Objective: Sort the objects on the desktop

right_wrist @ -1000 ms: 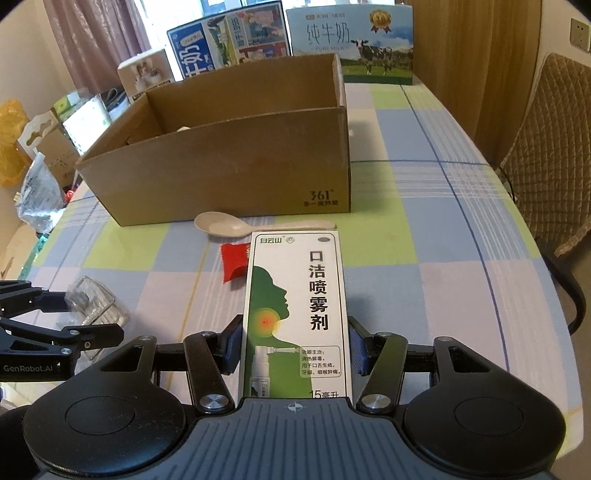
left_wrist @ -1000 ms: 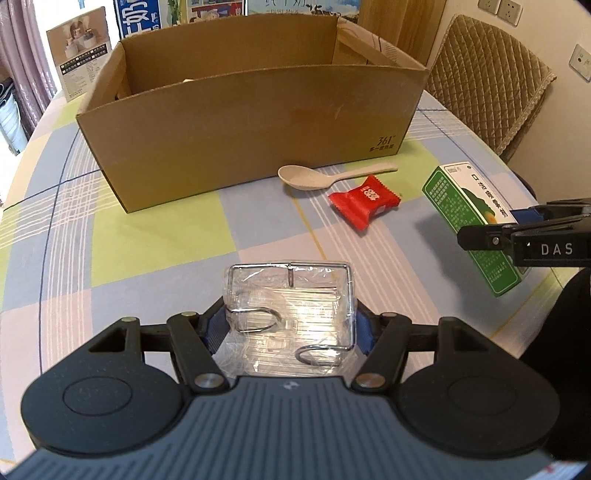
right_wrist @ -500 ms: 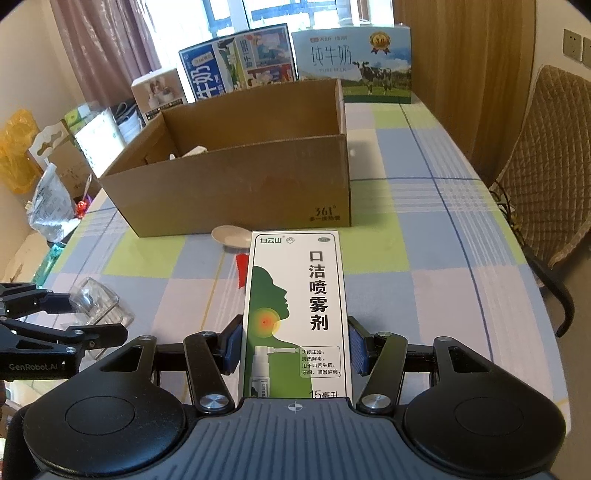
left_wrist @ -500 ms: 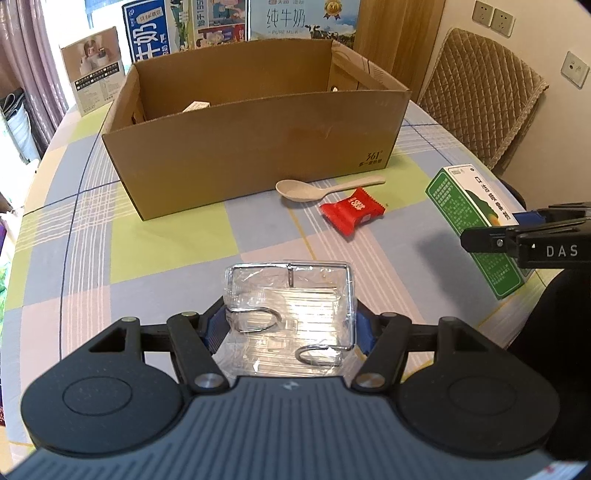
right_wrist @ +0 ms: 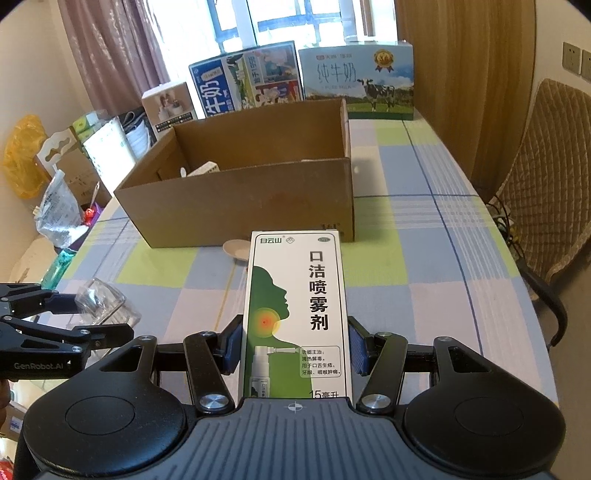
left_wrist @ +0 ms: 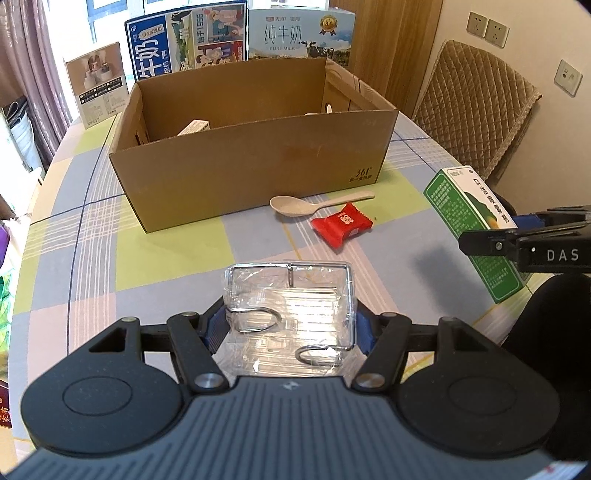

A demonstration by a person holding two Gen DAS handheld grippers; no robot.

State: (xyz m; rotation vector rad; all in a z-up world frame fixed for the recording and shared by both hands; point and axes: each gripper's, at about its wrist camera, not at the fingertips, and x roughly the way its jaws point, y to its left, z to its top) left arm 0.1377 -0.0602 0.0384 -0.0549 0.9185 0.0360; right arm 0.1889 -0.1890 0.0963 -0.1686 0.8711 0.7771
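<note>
My left gripper (left_wrist: 290,325) is shut on a wire hook rack in clear plastic wrap (left_wrist: 291,295), held above the table. My right gripper (right_wrist: 293,349) is shut on a green and white spray box (right_wrist: 295,314), also lifted; the box shows in the left wrist view (left_wrist: 469,221) at the right. An open cardboard box (left_wrist: 255,162) stands ahead, with small items inside. A beige spoon (left_wrist: 295,205) and a red candy packet (left_wrist: 341,223) lie on the table in front of it.
Milk cartons (left_wrist: 299,33) and a small display box (left_wrist: 98,85) stand behind the cardboard box. A quilted chair (left_wrist: 476,107) is at the table's right. The checked tablecloth (left_wrist: 166,251) covers the table. Bags and clutter (right_wrist: 55,206) lie off the left edge.
Both grippers have risen and pulled back with their loads, so the cardboard box looks farther away and its inside shows more. Spoon and candy have not moved.
</note>
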